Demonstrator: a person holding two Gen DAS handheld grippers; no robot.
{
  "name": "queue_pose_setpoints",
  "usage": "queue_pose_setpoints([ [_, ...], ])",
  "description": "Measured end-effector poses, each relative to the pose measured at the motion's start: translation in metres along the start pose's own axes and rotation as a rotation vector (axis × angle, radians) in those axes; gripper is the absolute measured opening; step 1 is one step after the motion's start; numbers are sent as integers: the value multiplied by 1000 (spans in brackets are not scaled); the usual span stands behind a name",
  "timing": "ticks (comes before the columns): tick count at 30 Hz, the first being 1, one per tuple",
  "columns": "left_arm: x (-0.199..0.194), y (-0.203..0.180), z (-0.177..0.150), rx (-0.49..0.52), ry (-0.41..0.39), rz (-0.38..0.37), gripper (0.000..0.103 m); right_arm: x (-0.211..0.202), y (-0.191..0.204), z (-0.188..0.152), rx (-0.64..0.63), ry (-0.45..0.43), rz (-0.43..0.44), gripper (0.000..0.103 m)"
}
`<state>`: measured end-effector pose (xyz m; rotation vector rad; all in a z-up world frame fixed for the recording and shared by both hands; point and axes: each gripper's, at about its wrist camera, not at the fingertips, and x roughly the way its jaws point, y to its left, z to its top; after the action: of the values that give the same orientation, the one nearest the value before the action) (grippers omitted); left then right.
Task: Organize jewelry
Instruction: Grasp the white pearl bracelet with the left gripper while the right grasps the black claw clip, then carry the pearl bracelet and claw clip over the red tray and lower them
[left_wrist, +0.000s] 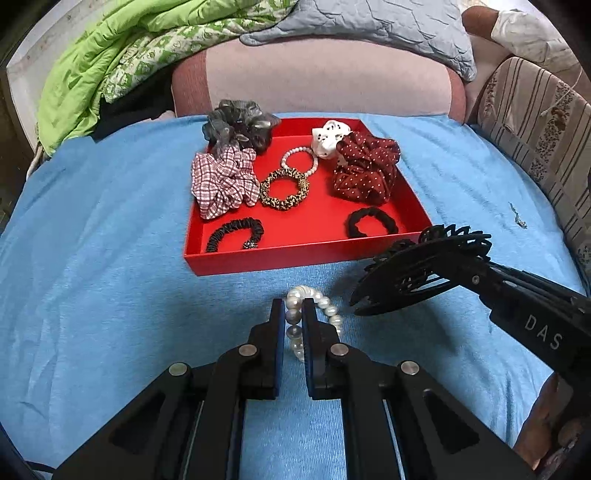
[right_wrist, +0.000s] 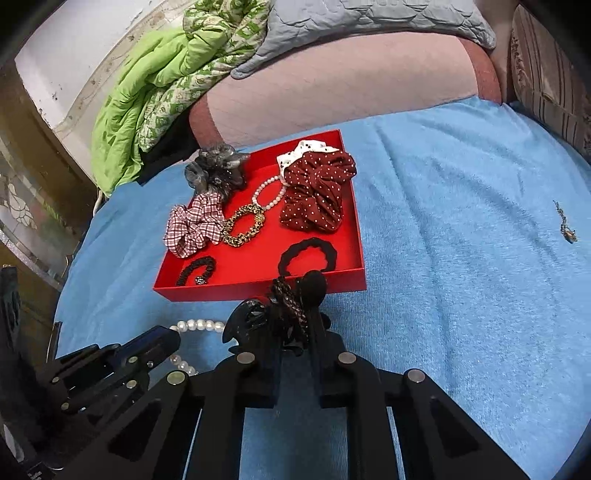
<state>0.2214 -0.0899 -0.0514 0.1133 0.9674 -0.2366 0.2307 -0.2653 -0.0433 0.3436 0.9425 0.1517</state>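
Both tongs are gripping: I'm pinching the pearl bracelet (left_wrist: 295, 325) with the left gripper (left_wrist: 294, 314) and the black hair claw (right_wrist: 258, 321) with the right gripper (right_wrist: 295, 325), just short of the red tray (left_wrist: 258, 254), where loose pearls risk slipping out.

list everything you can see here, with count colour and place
tray: 1, red, on the blue cover
scrunchies: 4, grey, red-white check, white spotted, dark red dotted, in tray
thin hair ties: 3, leopard print, two black, in tray
bead bracelet: 1, pale pink, tray middle
pearl bracelet: 1, white, held in left gripper
hair claw: 1, black, held in right gripper
small trinket: 1, dark, on cover right of tray
blue cover: 1, over the bed
bedding: green quilt, grey pillow, pink bolster, behind tray
left gripper: black, shut
right gripper: black, shut
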Motion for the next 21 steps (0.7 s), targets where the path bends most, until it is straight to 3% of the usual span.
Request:
queue_pose_setpoints([
  [21,-74,14,-9,-7,-97,53,8,-57,11,-8,-48,-72,-32,14],
])
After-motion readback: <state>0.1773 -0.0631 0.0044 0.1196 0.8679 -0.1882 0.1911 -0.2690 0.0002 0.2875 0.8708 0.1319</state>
